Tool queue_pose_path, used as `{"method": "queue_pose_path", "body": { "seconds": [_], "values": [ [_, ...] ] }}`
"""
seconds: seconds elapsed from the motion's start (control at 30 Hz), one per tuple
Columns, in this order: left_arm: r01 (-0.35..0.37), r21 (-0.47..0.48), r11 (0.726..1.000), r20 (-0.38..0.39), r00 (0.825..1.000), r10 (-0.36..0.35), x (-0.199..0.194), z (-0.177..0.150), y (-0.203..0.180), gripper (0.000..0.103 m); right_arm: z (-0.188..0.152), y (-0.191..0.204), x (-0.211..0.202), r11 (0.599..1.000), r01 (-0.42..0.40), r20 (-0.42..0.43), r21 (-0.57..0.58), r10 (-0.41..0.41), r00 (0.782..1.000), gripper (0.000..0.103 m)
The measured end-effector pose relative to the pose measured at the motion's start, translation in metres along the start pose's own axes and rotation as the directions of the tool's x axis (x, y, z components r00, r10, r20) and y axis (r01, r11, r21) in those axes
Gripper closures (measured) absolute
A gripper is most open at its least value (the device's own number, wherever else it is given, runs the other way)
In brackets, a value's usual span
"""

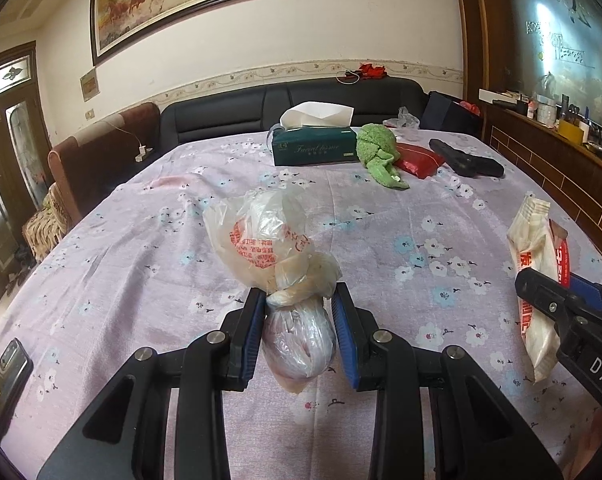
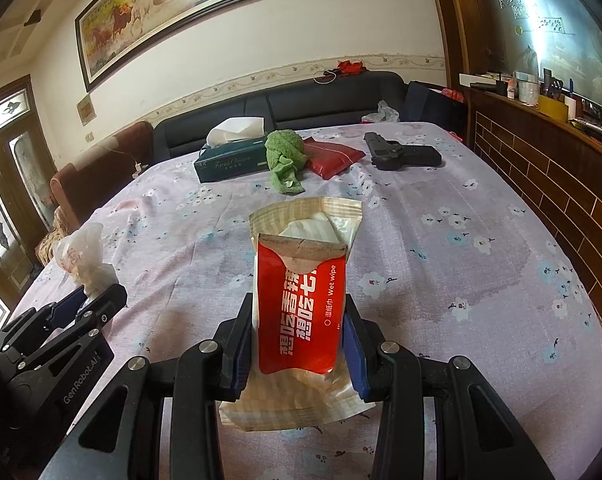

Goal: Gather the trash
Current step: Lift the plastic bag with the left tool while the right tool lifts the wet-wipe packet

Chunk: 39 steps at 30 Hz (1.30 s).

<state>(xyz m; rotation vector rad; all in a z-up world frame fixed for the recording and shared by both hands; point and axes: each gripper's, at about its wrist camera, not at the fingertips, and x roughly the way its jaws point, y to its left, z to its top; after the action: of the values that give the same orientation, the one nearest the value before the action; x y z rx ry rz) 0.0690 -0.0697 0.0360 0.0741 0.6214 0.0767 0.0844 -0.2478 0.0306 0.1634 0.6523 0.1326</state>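
Observation:
My left gripper [image 1: 299, 304] is shut on a knotted clear plastic bag [image 1: 273, 248] with red print, held just above the flowered tablecloth [image 1: 141, 240]. The bag also shows at the left in the right wrist view [image 2: 83, 256], with the left gripper [image 2: 97, 300] under it. My right gripper [image 2: 299, 320] is shut on a red and white wet wipe pack [image 2: 301, 292], its flap open at the top. The pack also shows at the right in the left wrist view [image 1: 537, 272], pinched by the right gripper [image 1: 557, 292].
At the table's far side lie a green tissue box [image 2: 229, 162], a green cloth [image 2: 285, 160], a red pouch [image 2: 333, 156] and a black toy pistol [image 2: 401, 154]. A phone [image 1: 5, 376] lies at the near left edge. A dark sofa [image 1: 301, 108] stands behind the table.

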Motion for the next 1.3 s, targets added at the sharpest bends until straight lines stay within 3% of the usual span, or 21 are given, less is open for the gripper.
{"method": "queue_pose_path", "body": {
  "seconds": [1.3],
  "values": [
    [-0.009, 0.001, 1.0, 0.003, 1.0, 0.009, -0.0009, -0.0002, 0.0, 0.071, -0.0002, 0.002, -0.0029, 1.0, 0.002, 0.004, -0.007, -0.002, 1.0, 0.061]
  ]
}}
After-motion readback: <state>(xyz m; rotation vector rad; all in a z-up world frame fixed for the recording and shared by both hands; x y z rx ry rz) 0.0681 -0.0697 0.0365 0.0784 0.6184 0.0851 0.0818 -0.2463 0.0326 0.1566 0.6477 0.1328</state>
